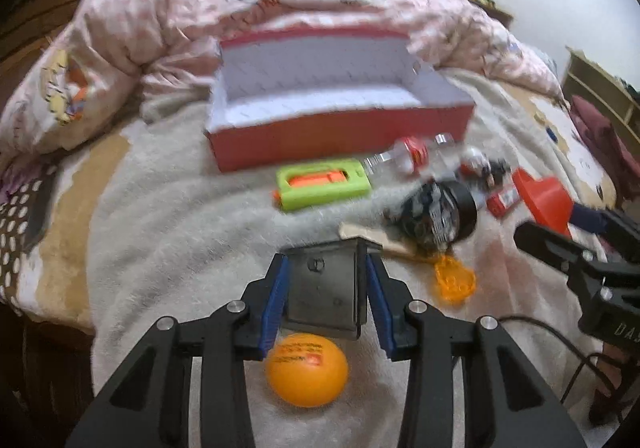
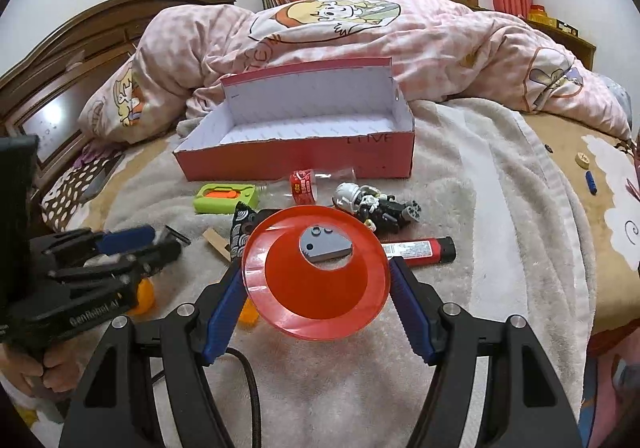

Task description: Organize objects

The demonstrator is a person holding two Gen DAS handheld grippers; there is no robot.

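An open red box [image 1: 340, 135] [image 2: 296, 159] with a white inside lies on the bed's grey blanket. My left gripper [image 1: 325, 288] is shut on a dark grey metal plate [image 1: 324, 288], held above an orange ball [image 1: 306, 374]. My right gripper [image 2: 316, 272] is shut on an orange-red funnel [image 2: 320, 288], held above the blanket; the funnel also shows in the left wrist view [image 1: 544, 199]. Between grippers and box lie a green-and-orange toy [image 1: 320, 183] [image 2: 224, 197], a clear bottle [image 1: 404, 159], a dark patterned pouch [image 1: 436, 215], a toy figure [image 2: 376, 207] and a red tube [image 2: 416, 250].
A pink quilt [image 2: 360, 31] is heaped behind the box. A wooden headboard [image 2: 80, 59] stands at the left. An orange cookie cutter [image 1: 454, 280] and a wooden stick [image 2: 216, 244] lie on the blanket. A cable [image 2: 248, 388] runs under the right gripper.
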